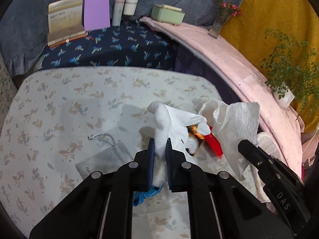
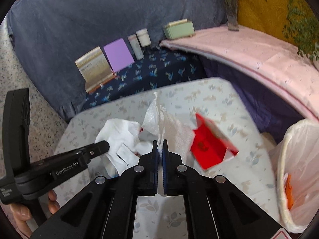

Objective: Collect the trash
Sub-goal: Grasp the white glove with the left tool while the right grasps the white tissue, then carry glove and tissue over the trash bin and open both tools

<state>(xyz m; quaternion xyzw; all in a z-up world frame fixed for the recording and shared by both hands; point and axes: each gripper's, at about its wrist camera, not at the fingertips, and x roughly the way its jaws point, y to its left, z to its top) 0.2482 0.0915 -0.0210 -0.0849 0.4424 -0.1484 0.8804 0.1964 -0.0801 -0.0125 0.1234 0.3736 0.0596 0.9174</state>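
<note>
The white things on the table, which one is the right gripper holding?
The crinkled paper towel, pinched by the right gripper beside the red box. The left gripper holds the other, a smoother white cloth.

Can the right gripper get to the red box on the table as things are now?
Probably not yet. The right gripper is shut on a paper towel, so it has no free jaws. The red box lies uncovered just to its right, with nothing between them, so the path itself looks free.
</note>
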